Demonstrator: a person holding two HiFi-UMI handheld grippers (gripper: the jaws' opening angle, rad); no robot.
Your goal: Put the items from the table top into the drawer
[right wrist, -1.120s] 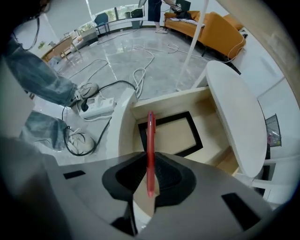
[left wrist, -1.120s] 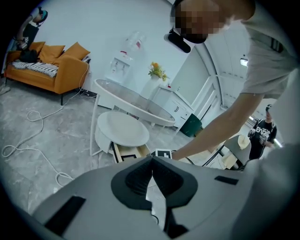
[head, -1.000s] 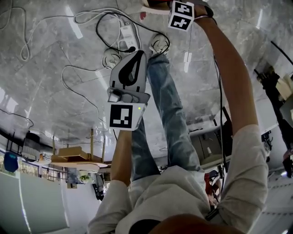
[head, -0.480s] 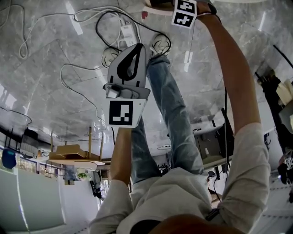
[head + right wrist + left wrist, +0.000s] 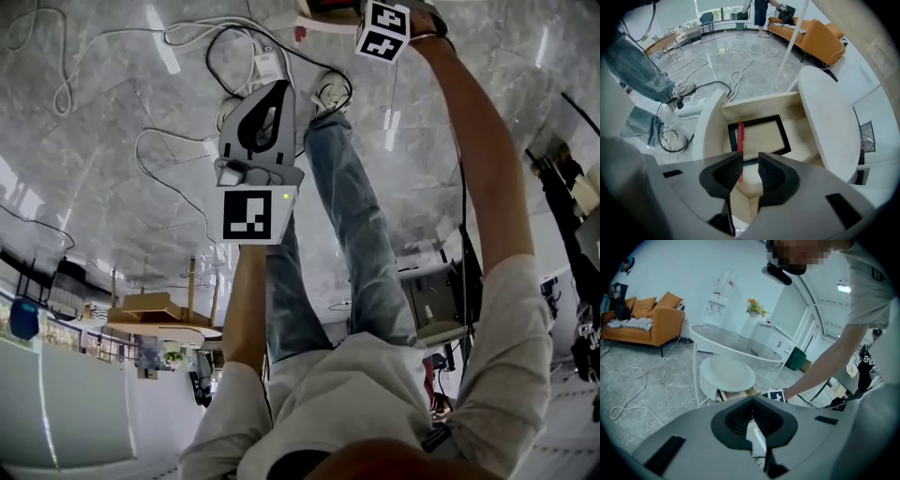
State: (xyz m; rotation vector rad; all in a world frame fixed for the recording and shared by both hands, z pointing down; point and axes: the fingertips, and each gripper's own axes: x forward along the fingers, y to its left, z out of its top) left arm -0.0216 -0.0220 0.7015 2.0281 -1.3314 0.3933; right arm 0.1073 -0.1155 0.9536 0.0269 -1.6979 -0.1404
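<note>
My right gripper (image 5: 750, 161) points straight down over the open wooden drawer (image 5: 759, 103) of a round white table (image 5: 829, 122). Its jaws have just been opening and now stand apart with nothing between them. Below them in the drawer a red pen (image 5: 740, 136) lies across the left side of a black-framed board (image 5: 754, 121). In the head view only this gripper's marker cube (image 5: 382, 28) shows, at the top edge. My left gripper (image 5: 752, 399) is held back from the table, shut and empty; it also shows in the head view (image 5: 279, 86). From there the table (image 5: 727, 373) top looks bare.
Cables and a white power strip (image 5: 267, 66) lie on the marble floor by the person's shoes and jeans-clad legs (image 5: 347, 206). Behind the round table stands a glass-topped table (image 5: 736, 341), with an orange sofa (image 5: 651, 324) at the left and a water dispenser (image 5: 719, 291) by the wall.
In the head view the left gripper has drifted a little up the picture, and the right gripper's marker cube has shifted slightly right at the top edge.
</note>
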